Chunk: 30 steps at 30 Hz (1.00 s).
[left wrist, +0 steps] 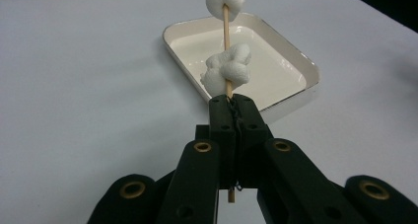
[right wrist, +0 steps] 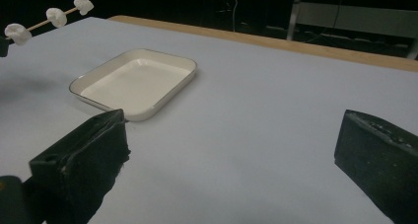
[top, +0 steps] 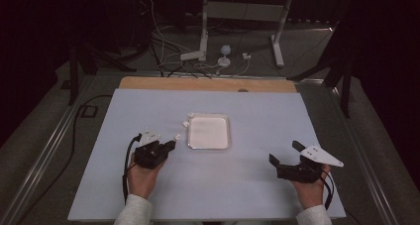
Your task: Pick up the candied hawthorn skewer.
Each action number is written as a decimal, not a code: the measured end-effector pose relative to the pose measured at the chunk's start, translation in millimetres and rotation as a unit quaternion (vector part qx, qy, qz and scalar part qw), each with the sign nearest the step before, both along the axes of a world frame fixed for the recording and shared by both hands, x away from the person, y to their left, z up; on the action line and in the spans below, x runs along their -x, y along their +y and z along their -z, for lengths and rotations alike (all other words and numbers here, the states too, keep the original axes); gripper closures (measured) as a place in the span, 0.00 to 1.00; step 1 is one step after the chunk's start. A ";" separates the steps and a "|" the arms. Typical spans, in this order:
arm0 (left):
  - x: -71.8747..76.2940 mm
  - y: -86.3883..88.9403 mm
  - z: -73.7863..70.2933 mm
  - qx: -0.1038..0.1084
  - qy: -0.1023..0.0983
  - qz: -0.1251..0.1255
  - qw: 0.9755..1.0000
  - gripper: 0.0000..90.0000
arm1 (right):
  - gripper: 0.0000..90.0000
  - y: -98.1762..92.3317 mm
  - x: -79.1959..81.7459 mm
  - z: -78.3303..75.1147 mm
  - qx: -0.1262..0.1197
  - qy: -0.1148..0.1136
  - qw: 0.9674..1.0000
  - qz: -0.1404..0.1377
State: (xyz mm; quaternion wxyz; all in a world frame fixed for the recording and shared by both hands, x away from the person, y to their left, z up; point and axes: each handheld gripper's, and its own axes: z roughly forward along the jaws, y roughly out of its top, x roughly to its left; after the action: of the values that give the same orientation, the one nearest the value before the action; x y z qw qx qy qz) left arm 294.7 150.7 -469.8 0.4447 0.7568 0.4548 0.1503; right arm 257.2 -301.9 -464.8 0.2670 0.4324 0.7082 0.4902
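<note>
Left gripper (top: 167,146) sits at the left of the bench (top: 148,195), just beside the near left corner of the tray (top: 208,131). Its fingers (left wrist: 222,116) are pressed together on the lower end of a thin wooden skewer (left wrist: 226,21), pinching it near the butt, so a short stub shows below the fingers and the long part stays free. The skewer carries white marshmallow-like pieces (left wrist: 227,68): three count in the right gripper view, one close to the fingers, the others further along toward the tip. Likely reason for the low grip: the loaded length clears the fingers and can be laid down without the gripper touching the tray.

Skewer is held off the bench, tip pointing toward the tray; from the high view it lies beside the tray's left edge, not yet inside. Whether the tip overhangs the rim I cannot tell.

Tray is white, shallow, rectangular, empty, set at mid-bench between both hands, so either can reach it.

Right gripper (top: 286,154) rests well apart at the right, hand on the bench, fingers (right wrist: 79,160) spread wide with nothing between them. Judgement: it waits in reserve, facing the tray, ready to steady the tray or strip the pieces.
</note>
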 end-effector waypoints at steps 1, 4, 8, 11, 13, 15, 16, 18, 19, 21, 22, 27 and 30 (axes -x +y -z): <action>2.0 1.3 -2.2 -0.002 -0.004 0.002 1.000 1.00 | 0.00 1.6 -1.3 -1.9 -0.003 0.002 1.000 -0.002; 3.0 2.1 -3.4 -0.002 -0.008 0.003 1.000 1.00 | 0.00 6.0 -7.1 -7.4 -0.013 0.009 1.000 -0.008; 3.4 1.3 -2.9 -0.002 -0.010 0.006 1.000 1.00 | 0.00 12.2 -14.6 -12.7 -0.020 0.011 1.000 -0.013; 3.4 0.8 -1.9 -0.004 -0.010 0.007 1.000 1.00 | 0.00 22.0 -25.7 -22.3 -0.020 0.017 0.999 -0.022; 3.7 0.7 -2.1 -0.004 -0.011 0.008 1.000 1.00 | 0.00 24.5 -28.8 -25.1 -0.021 0.020 0.999 -0.023; 4.1 0.3 -2.5 -0.002 -0.014 0.008 1.000 1.00 | 0.00 28.9 -35.2 -30.7 -0.024 0.023 0.999 -0.026; 4.3 -0.1 -2.7 -0.002 -0.014 0.008 1.000 1.00 | 0.00 33.8 -41.5 -36.1 -0.028 0.025 0.999 -0.028; 4.7 -1.1 -2.8 -0.001 -0.017 0.009 1.000 1.00 | 0.00 36.3 -44.4 -38.8 -0.030 0.025 0.999 -0.029; 5.0 -1.6 -3.0 -0.003 -0.016 0.010 1.000 1.00 | 0.00 39.2 -47.4 -41.5 -0.032 0.026 0.999 -0.031; 5.2 -3.0 -2.6 -0.003 -0.017 0.013 1.000 1.00 | 0.00 44.9 -52.9 -46.7 -0.032 0.027 0.999 -0.035; 5.2 -3.8 -2.2 -0.002 -0.016 0.013 1.000 1.00 | 0.00 47.9 -55.6 -49.0 -0.031 0.027 0.998 -0.037; 5.5 -5.8 -1.4 0.000 -0.016 0.017 1.000 1.00 | 0.00 62.7 -67.8 -56.5 -0.030 0.031 0.998 -0.051; 5.8 -6.3 -1.7 0.002 -0.017 0.019 1.000 1.00 | 0.00 71.2 -74.5 -59.1 -0.030 0.036 0.997 -0.060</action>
State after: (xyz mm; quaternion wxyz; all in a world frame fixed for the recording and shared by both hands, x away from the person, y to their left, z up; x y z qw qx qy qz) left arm 289.0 144.5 -468.1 0.4566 0.7616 0.4334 0.1538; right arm 331.7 -230.7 -405.7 0.1986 0.4146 0.7271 0.5099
